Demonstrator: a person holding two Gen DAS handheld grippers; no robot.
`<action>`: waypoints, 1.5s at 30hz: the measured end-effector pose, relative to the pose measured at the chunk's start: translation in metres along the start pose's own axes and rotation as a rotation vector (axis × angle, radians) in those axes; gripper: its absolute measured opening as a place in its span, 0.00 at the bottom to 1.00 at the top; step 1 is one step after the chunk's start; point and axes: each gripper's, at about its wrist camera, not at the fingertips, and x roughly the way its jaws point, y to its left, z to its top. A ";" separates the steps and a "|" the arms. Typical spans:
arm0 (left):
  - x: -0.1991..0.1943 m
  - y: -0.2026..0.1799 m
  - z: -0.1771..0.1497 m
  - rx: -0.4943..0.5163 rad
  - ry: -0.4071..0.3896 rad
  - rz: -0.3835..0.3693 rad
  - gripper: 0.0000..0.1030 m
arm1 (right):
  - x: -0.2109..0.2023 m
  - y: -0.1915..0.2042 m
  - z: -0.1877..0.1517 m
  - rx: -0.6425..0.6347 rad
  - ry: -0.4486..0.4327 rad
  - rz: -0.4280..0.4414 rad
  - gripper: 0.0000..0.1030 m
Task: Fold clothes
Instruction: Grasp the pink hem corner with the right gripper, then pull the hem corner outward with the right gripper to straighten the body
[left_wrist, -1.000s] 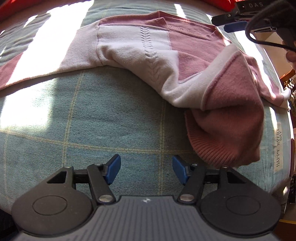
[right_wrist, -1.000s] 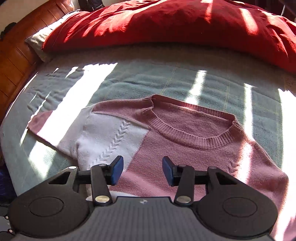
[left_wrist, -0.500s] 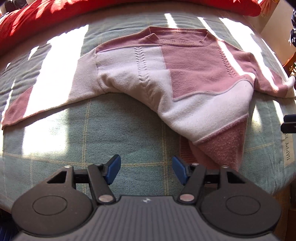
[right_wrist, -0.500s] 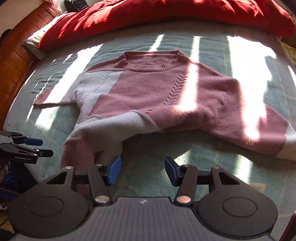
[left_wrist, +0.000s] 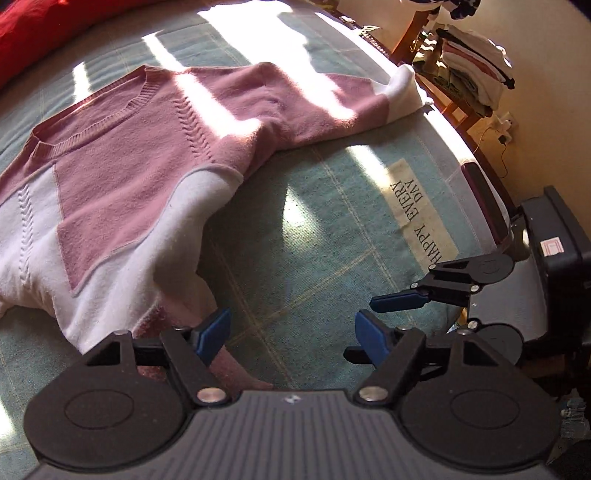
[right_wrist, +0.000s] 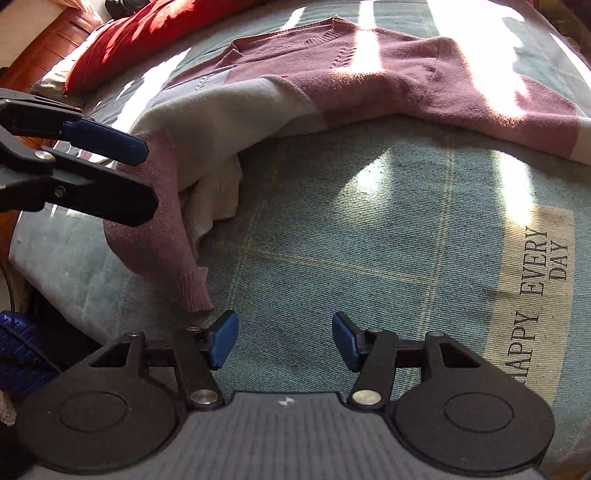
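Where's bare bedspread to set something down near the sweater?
Free: the bedspread between the sweater, its right sleeve and the "HAPPY EVERY DAY" label. Crowded: by the sweater's hem, bunched at the bed edge beside the left gripper.

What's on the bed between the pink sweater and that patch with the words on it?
Nothing: in both wrist views only bare green checked bedspread separates the sweater from the "HAPPY EVERY DAY" label.

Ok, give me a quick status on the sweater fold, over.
Left hand-held gripper open, empty. Right hand-held gripper open, empty, near bed edge. Sweater spread face-up on blanket, hem bunched, unfolded. Nothing blocking it.
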 end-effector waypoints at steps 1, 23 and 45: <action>0.003 0.007 -0.003 -0.027 0.001 0.019 0.72 | 0.001 -0.003 -0.002 0.015 -0.009 0.007 0.59; 0.010 0.131 -0.008 -0.096 -0.172 0.267 0.74 | 0.070 0.027 0.078 -0.077 -0.162 0.198 0.56; -0.020 0.127 -0.024 -0.126 -0.238 0.086 0.77 | 0.037 0.045 0.080 -0.176 -0.020 0.147 0.12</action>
